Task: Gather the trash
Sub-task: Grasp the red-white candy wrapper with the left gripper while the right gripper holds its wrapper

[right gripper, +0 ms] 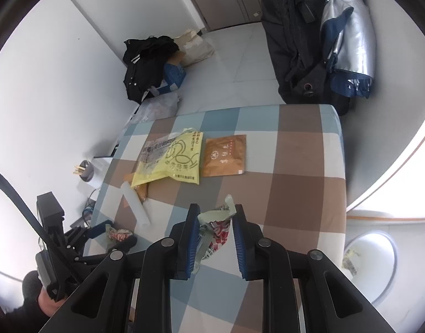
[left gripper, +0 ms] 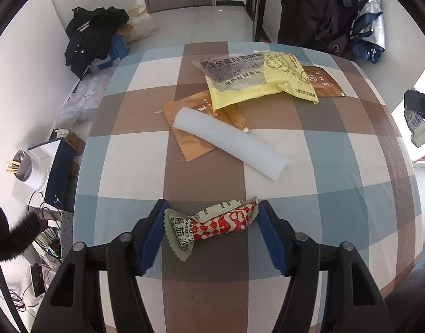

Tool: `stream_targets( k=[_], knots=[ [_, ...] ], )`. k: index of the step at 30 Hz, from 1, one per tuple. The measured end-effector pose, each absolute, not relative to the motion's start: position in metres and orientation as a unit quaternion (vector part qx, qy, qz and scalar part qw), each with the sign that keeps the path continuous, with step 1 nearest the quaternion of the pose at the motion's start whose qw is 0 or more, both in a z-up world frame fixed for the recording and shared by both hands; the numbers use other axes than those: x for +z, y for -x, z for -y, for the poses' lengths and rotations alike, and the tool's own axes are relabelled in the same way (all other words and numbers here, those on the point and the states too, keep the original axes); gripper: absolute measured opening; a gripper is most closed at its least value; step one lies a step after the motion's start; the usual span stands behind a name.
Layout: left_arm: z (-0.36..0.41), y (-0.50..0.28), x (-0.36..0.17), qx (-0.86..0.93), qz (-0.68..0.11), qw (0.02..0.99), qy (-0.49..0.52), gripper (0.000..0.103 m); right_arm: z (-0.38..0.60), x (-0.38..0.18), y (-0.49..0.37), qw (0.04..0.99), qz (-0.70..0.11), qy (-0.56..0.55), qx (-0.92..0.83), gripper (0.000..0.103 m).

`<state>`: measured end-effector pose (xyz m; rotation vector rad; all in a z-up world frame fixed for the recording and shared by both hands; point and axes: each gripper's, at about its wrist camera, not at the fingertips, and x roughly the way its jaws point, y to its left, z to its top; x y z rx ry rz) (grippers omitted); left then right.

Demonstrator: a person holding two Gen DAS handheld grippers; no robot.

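Note:
A red, white and green snack wrapper (left gripper: pixel 212 224) lies on the checked tablecloth (left gripper: pixel 337 152), and my left gripper (left gripper: pixel 212 222) has its blue pads against both ends of it. The right wrist view shows that gripper (right gripper: pixel 107 233) low at the left with the wrapper (right gripper: pixel 118 234). My right gripper (right gripper: pixel 215 222) is shut on a crumpled green and red wrapper (right gripper: pixel 216 226), held above the table. Further back lie a yellow bag (left gripper: pixel 262 83), a clear printed bag (left gripper: pixel 229 69), two brown packets (left gripper: pixel 326 83) (left gripper: pixel 190 136) and a white rolled sheet (left gripper: pixel 229 144).
A round white bin (right gripper: pixel 370 266) with a wrapper inside stands beyond the table's right edge. Dark jackets (right gripper: pixel 295 41) hang behind the table. Black clothes and boxes (left gripper: pixel 93 38) sit on the floor at the left. A cup of sticks (left gripper: pixel 32 172) stands left of the table.

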<state>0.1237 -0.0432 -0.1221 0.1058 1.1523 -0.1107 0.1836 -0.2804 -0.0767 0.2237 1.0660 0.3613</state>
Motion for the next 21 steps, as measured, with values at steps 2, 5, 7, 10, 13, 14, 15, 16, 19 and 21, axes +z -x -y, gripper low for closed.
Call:
stream_targets(
  k=[2, 5, 7, 10, 13, 14, 15, 16, 19, 21],
  knots=[
    [0.044, -0.123, -0.122, -0.049, -0.544, 0.836, -0.054, 0.061, 0.282, -0.077, -0.183, 0.840, -0.505, -0.107, 0.168, 0.023],
    [0.044, -0.121, -0.122, -0.046, -0.544, 0.835, -0.061, 0.060, 0.284, -0.076, -0.181, 0.839, -0.506, -0.107, 0.168, 0.023],
    [0.043, -0.122, -0.122, -0.044, -0.547, 0.834, -0.060, 0.060, 0.285, -0.075, -0.179, 0.841, -0.504, -0.103, 0.167, 0.023],
    [0.041, -0.121, -0.122, -0.044, -0.550, 0.832, -0.055, 0.059, 0.287, -0.073, -0.176, 0.843, -0.502, -0.106, 0.163, 0.023],
    [0.039, -0.121, -0.122, -0.046, -0.553, 0.831, -0.050, 0.059, 0.290, -0.072, -0.172, 0.843, -0.502, -0.110, 0.159, 0.023],
    [0.039, -0.120, -0.121, -0.048, -0.554, 0.830, -0.048, 0.059, 0.290, -0.071, -0.171, 0.844, -0.501, -0.112, 0.158, 0.023],
    [0.039, -0.120, -0.121, -0.049, -0.555, 0.829, -0.047, 0.059, 0.291, -0.070, -0.170, 0.844, -0.500, -0.113, 0.156, 0.023],
    [0.038, -0.120, -0.121, -0.051, -0.556, 0.828, -0.045, 0.059, 0.290, -0.070, -0.168, 0.844, -0.500, -0.113, 0.155, 0.023],
    [0.036, -0.117, -0.118, -0.055, -0.555, 0.829, -0.039, 0.059, 0.289, -0.068, -0.162, 0.846, -0.499, -0.112, 0.154, 0.023],
    [0.034, -0.116, -0.116, -0.058, -0.555, 0.829, -0.033, 0.059, 0.286, -0.067, -0.159, 0.847, -0.497, -0.109, 0.153, 0.023]
  ],
)
